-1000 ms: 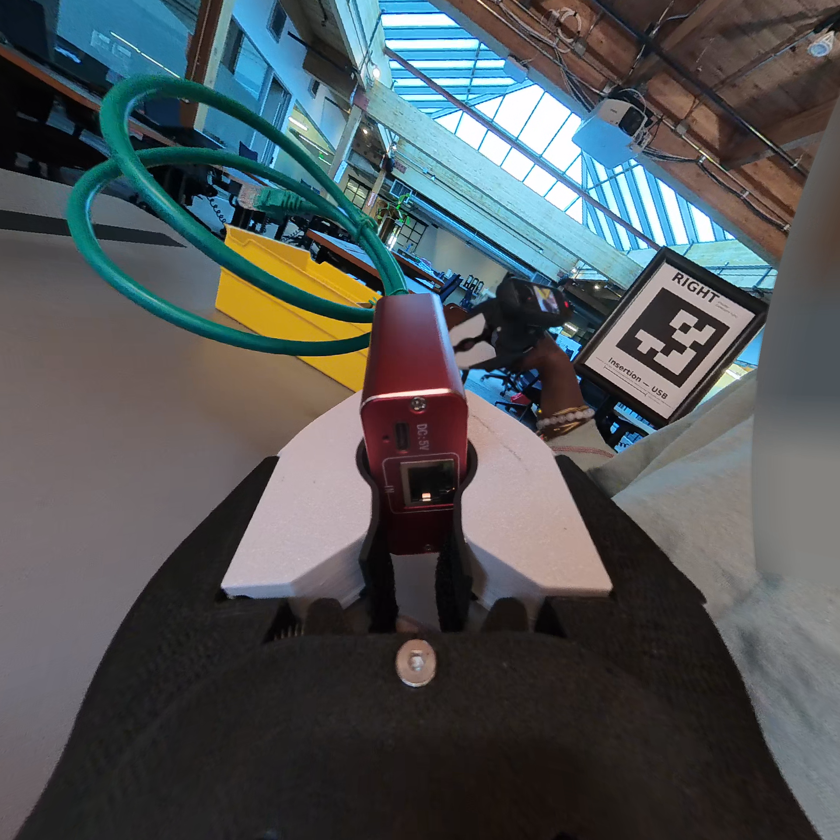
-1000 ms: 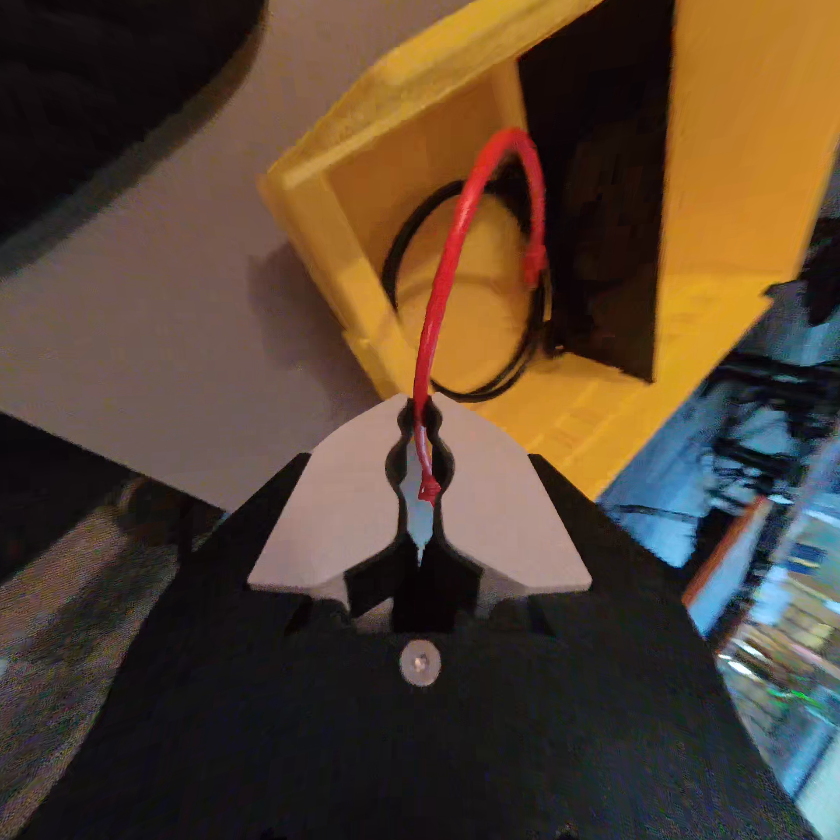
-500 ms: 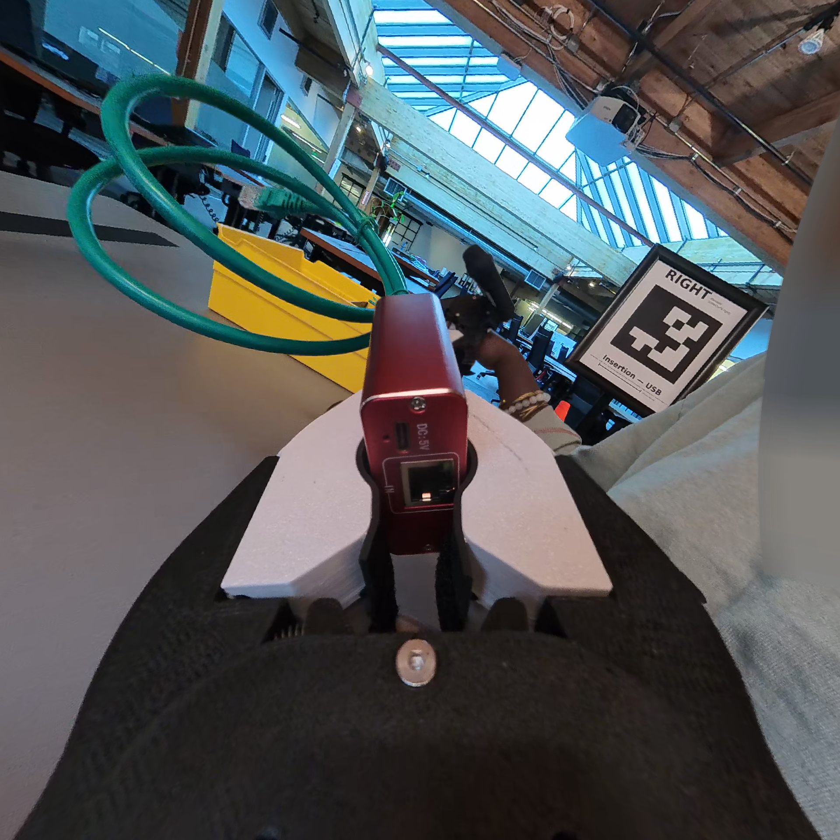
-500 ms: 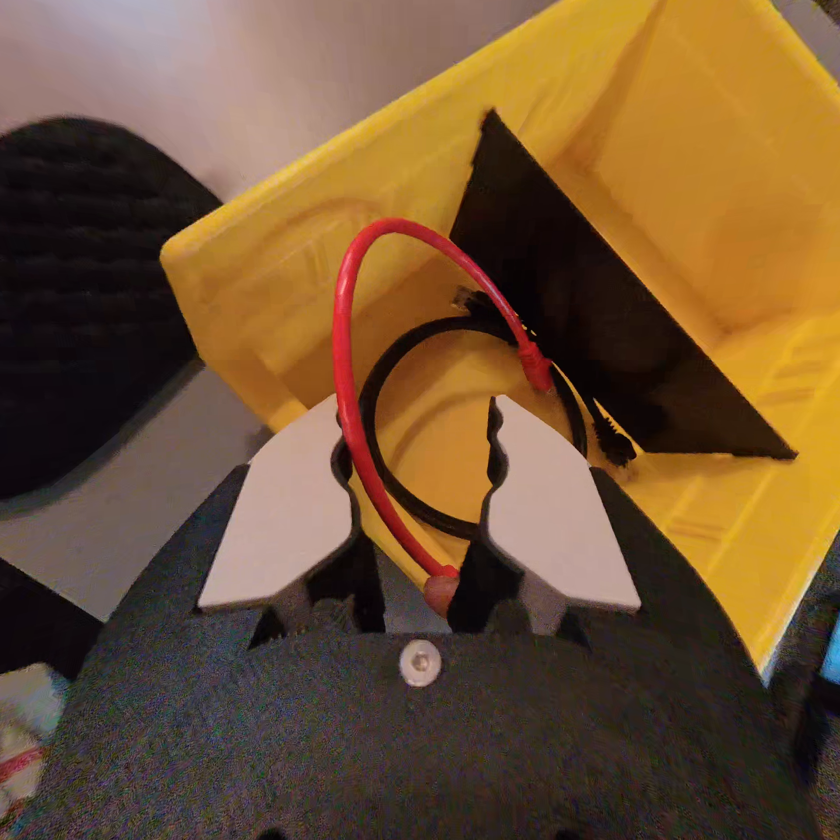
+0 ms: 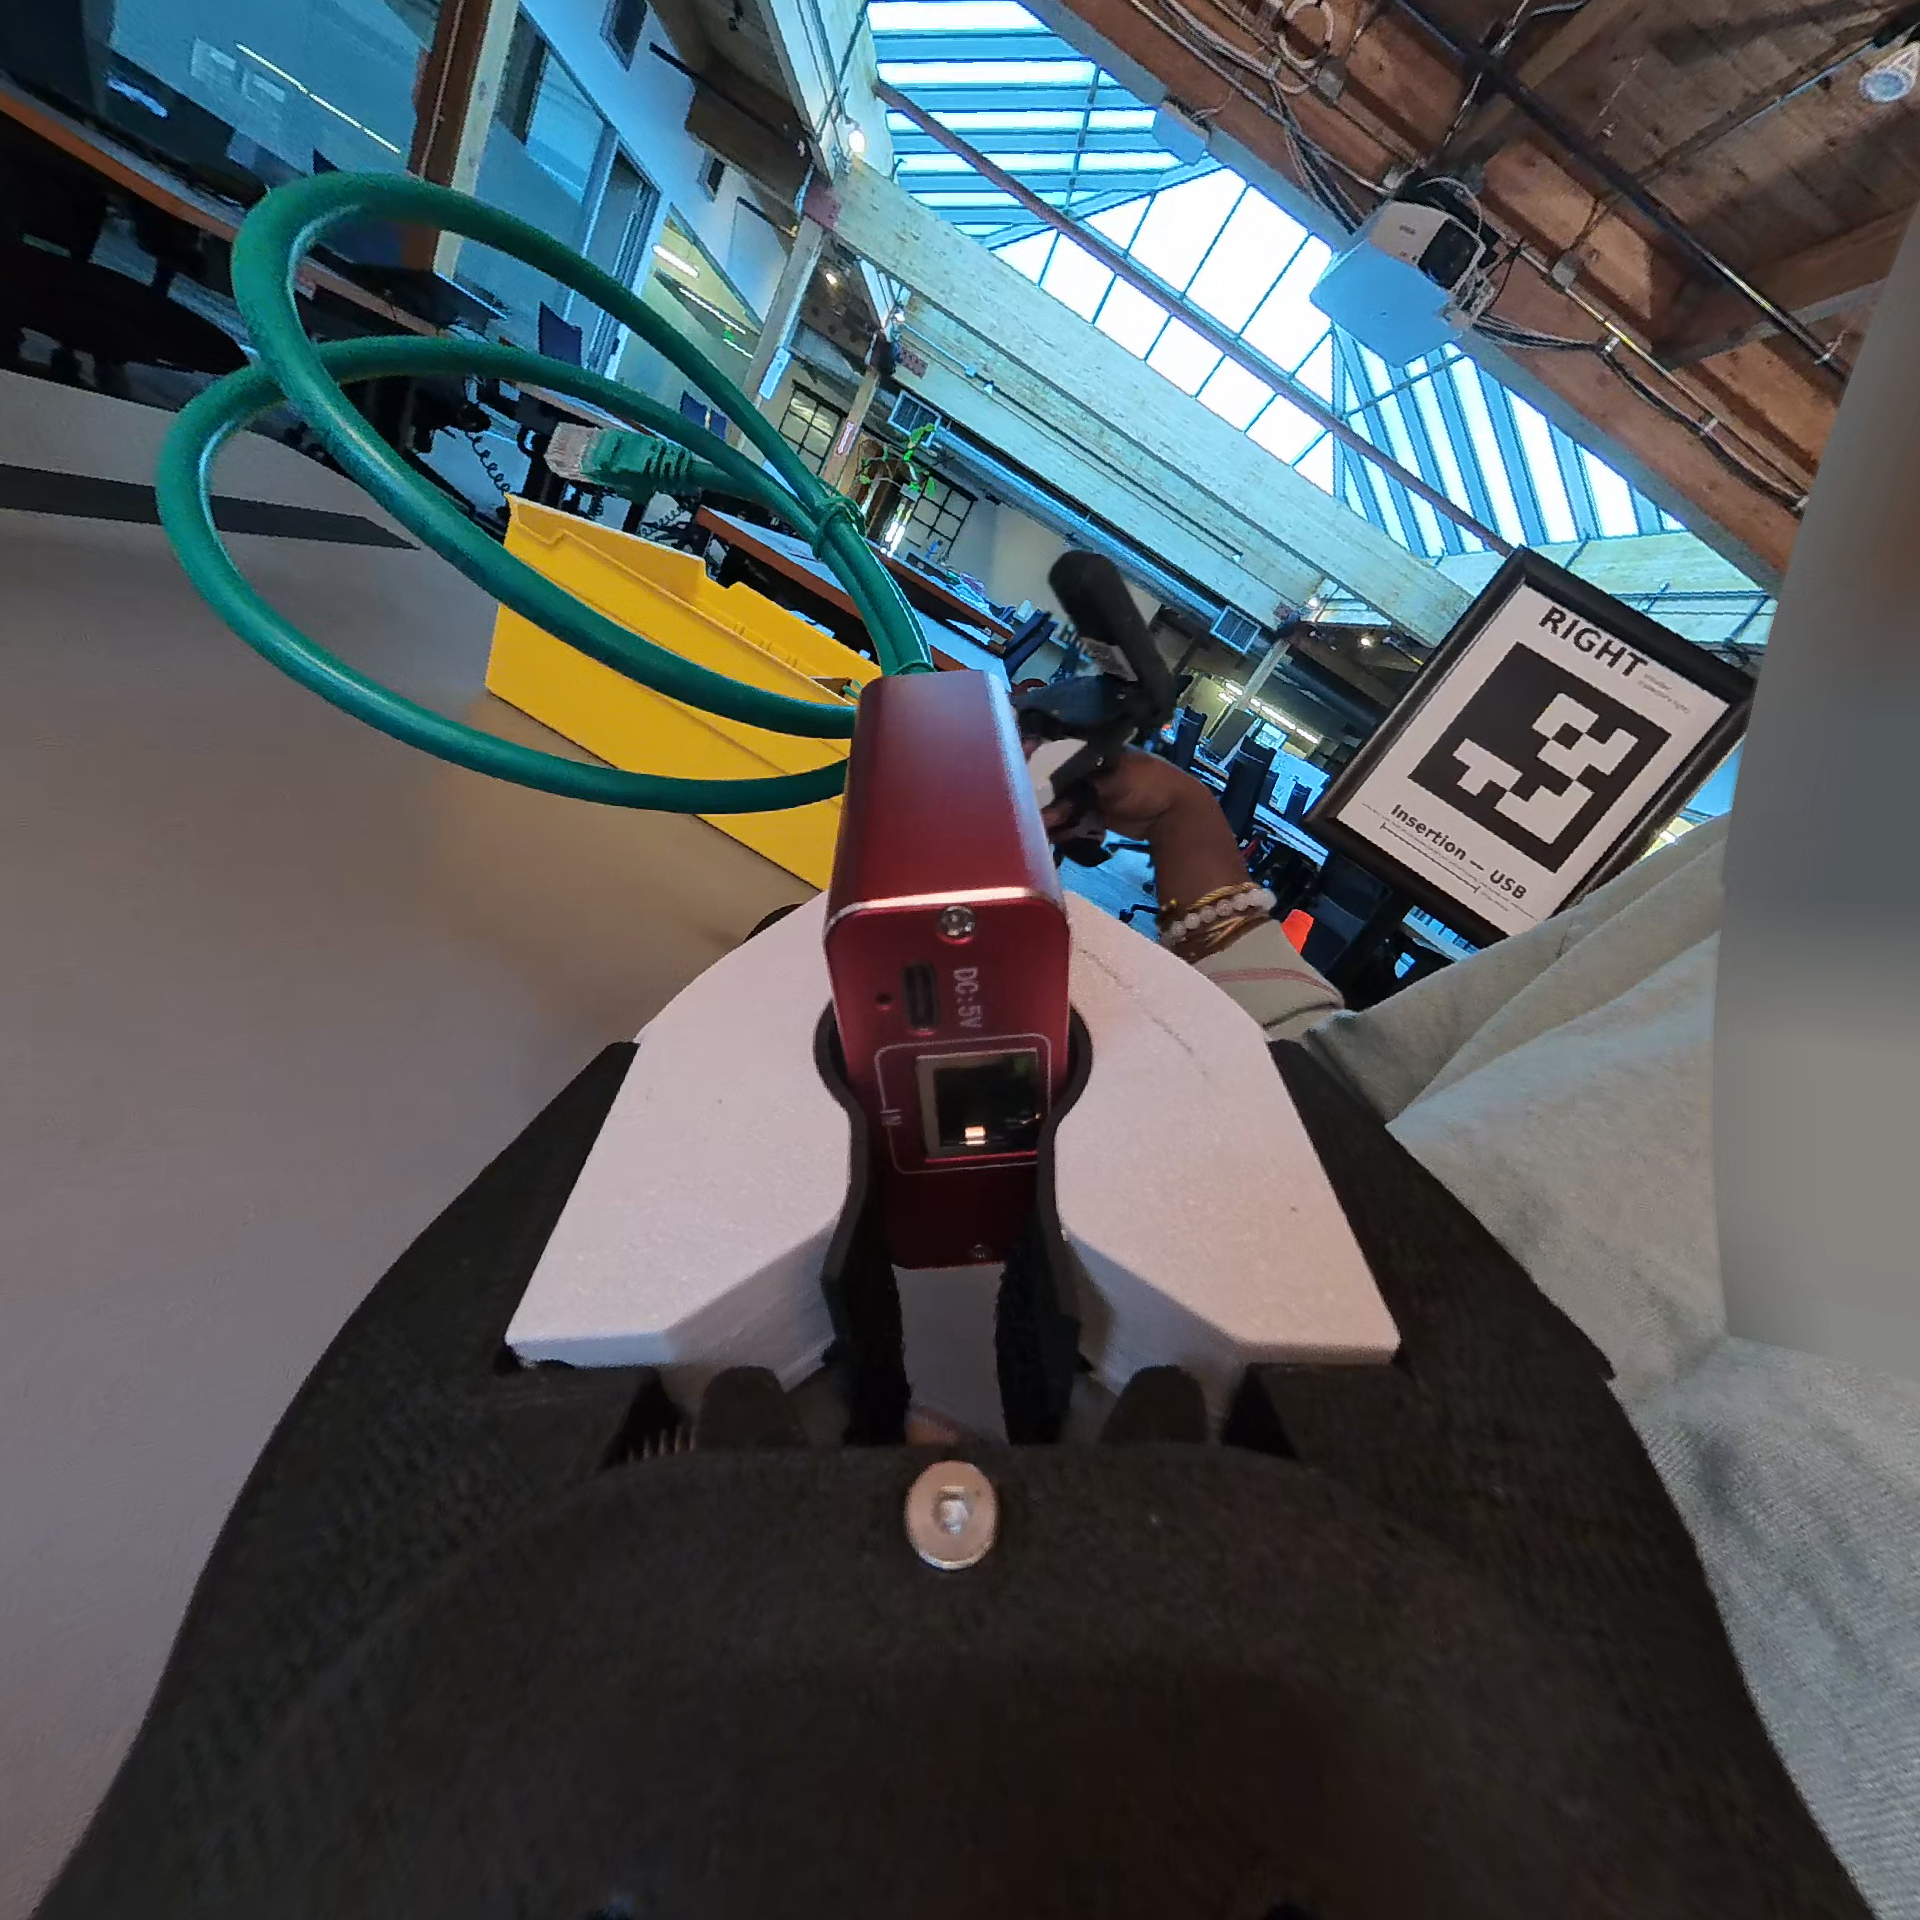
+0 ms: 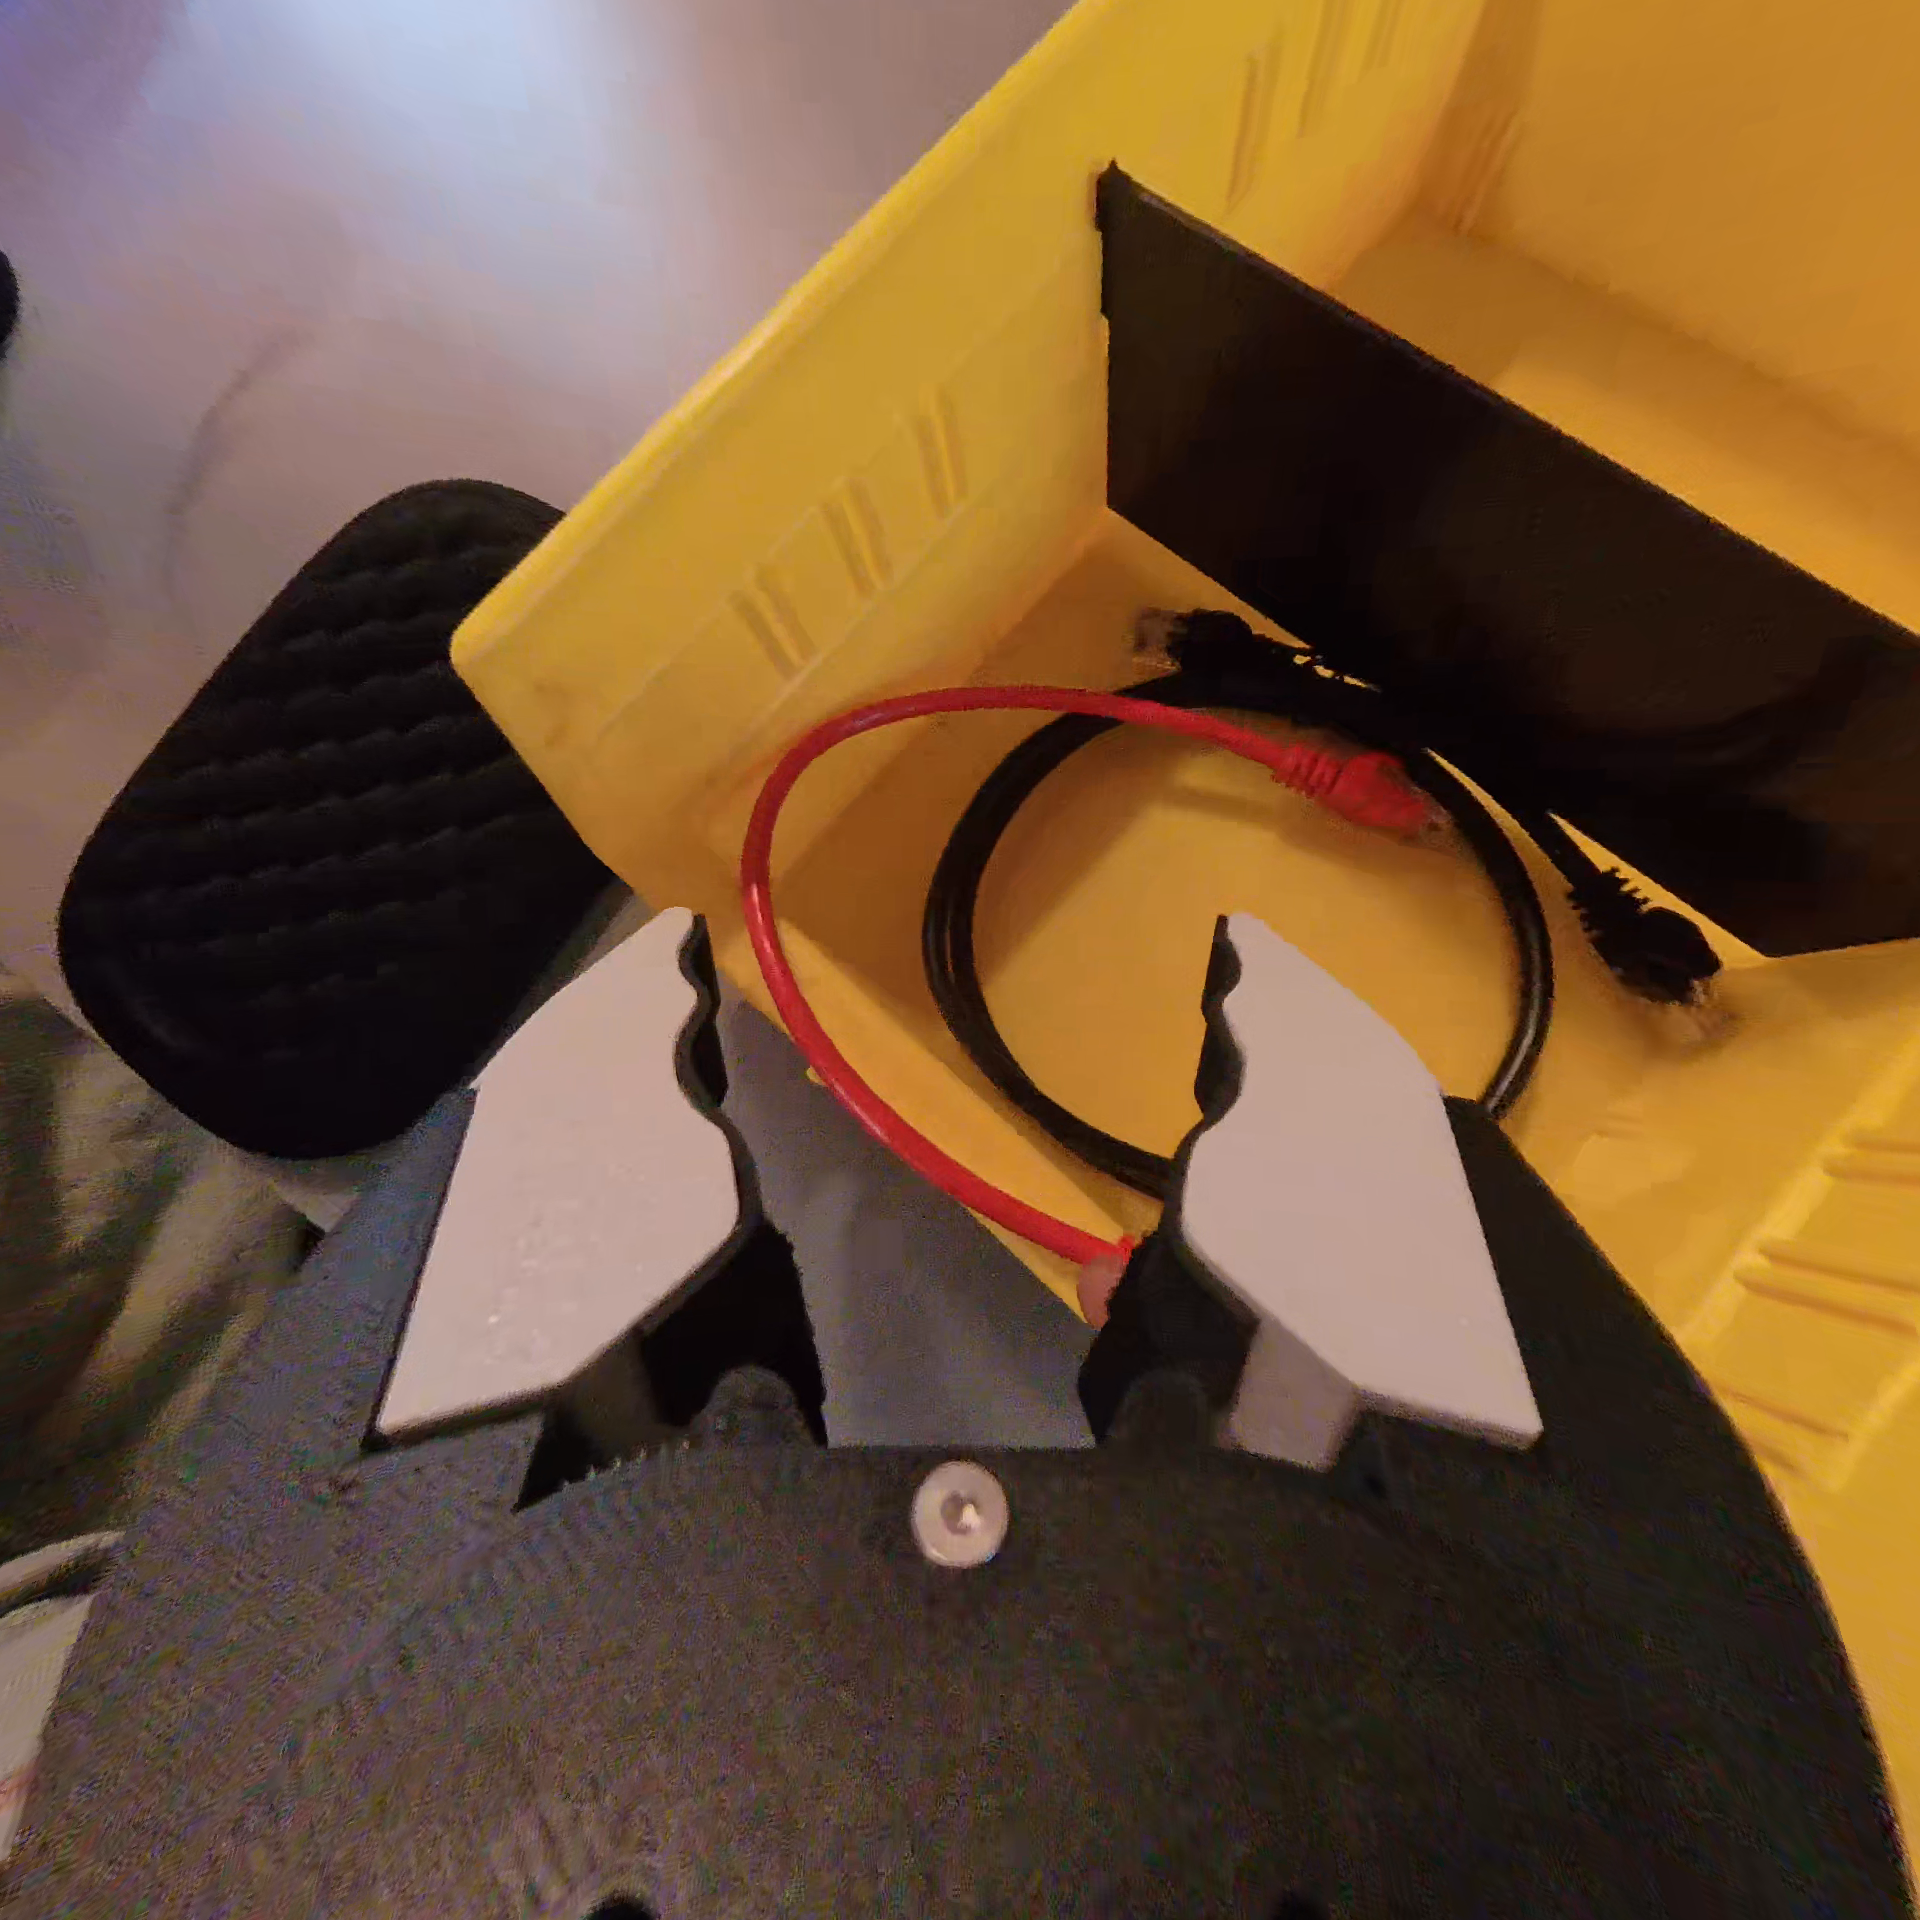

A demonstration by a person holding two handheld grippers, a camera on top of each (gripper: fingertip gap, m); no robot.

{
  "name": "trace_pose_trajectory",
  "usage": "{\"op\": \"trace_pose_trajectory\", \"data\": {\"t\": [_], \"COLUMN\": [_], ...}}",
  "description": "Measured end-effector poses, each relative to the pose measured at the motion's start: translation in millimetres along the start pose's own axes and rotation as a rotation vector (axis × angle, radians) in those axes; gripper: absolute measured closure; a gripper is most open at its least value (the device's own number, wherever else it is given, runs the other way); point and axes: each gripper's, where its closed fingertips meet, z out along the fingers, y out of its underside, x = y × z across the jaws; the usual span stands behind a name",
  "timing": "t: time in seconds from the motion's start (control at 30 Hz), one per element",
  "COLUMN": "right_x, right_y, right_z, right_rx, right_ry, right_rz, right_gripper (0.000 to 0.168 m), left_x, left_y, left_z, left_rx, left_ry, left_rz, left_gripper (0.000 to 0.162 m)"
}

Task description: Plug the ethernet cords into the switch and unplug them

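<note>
My left gripper is shut on the red switch, held above the table with an empty port facing the camera. A looped green ethernet cord is plugged into the switch's far end; its free plug hangs in the air. My right gripper is open over the yellow bin. A red ethernet cord lies loose between its fingers and over the bin wall, one plug inside the bin. A coiled black cord lies in the same compartment. The right gripper also shows far off in the left wrist view.
The yellow bin stands on the grey table and has a black divider. A black padded object sits left of the bin. A framed marker sign stands at the right. A person's sleeve is close by. One gripper's finger ends stand about 35 cm off the other's.
My right gripper has opened and let go of the red cord, which now rests in and over the bin. It has moved nearer the bin. The left gripper holds the switch steady.
</note>
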Motion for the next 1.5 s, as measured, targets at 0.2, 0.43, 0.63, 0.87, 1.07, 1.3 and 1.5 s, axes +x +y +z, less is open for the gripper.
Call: {"op": "trace_pose_trajectory", "data": {"t": [0.2, 0.43, 0.63, 0.87, 1.07, 1.3, 1.5], "right_x": [3.5, -15.9, -33.4, -5.3, -0.9, 1.8, 31.7], "right_y": [-40.0, -3.1, 89.1, 104.3, 97.2, 25.0, 23.7], "right_z": [-42.5, -48.1, -45.5, -43.6, -30.0, -61.6, -25.3], "right_rx": [0.283, 0.215, -0.302, -0.32, -0.257, -0.116, -0.18], "right_ry": [0.182, 0.095, 0.124, 0.311, 0.278, 0.53, 0.409], "right_rz": [-0.037, -0.005, 0.049, -0.164, -0.293, -0.609, -0.529], "right_gripper": [0.083, 0.13, 0.133, 0.122, 0.152, 0.156, 0.157], "left_x": [-1.0, -0.6, 0.3, -0.5, -1.6, -1.6, -0.8], "left_y": [-0.4, -1.1, 0.9, 1.8, 2.3, 3.5, 2.7], "left_z": [0.1, -0.5, 1.2, 1.7, 1.7, 2.6, 1.7], "left_rx": [0.003, 0.007, -0.005, -0.009, -0.011, -0.018, -0.015], "left_ry": [-0.008, -0.013, -0.007, -0.013, -0.018, -0.015, -0.016], "left_rz": [0.003, 0.009, 0.008, 0.01, 0.009, 0.007, 0.013], "left_gripper": [0.133, 0.133, 0.133, 0.133, 0.133, 0.133, 0.133]}}
